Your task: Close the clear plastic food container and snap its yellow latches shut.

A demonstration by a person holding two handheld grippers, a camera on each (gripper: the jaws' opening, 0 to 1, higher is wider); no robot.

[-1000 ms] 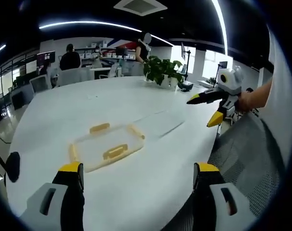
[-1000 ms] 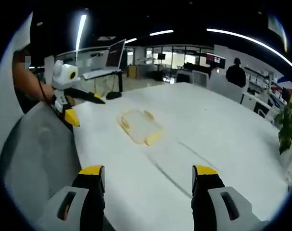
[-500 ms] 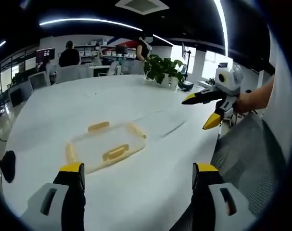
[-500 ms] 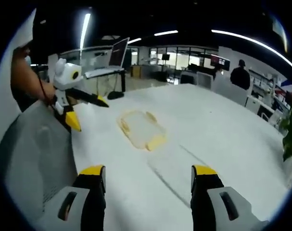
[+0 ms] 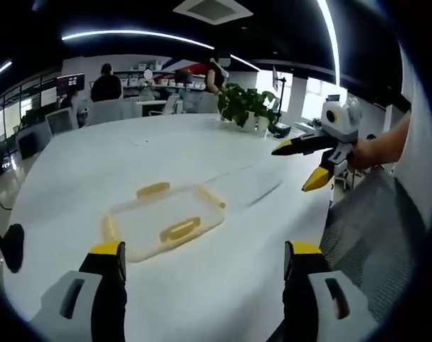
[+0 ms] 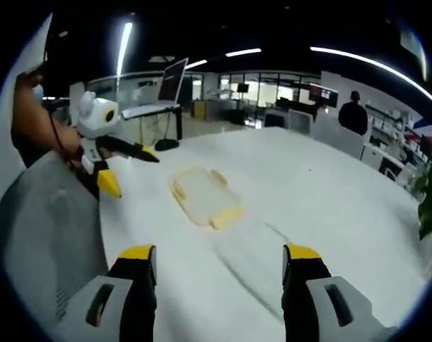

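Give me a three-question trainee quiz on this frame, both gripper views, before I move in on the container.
1. True or false: the left gripper grips the clear plastic food container with yellow latches.
2. The container rests on: A) the grey mesh chair B) the white table C) the floor.
3. What leafy thing stands at the table's far edge in the left gripper view?

Key: 1 false, both the left and the right gripper are open and apart from it. 2 B. 3 a green potted plant.

A shallow clear plastic container [image 5: 164, 221] lies flat on the white worktop [image 5: 116, 164], well in from the edge. Yellow latches [image 5: 180, 229] sit along its sides, one on each, standing out against the see-through plastic. In the right gripper view it [image 6: 203, 197] looks pale and blurred.
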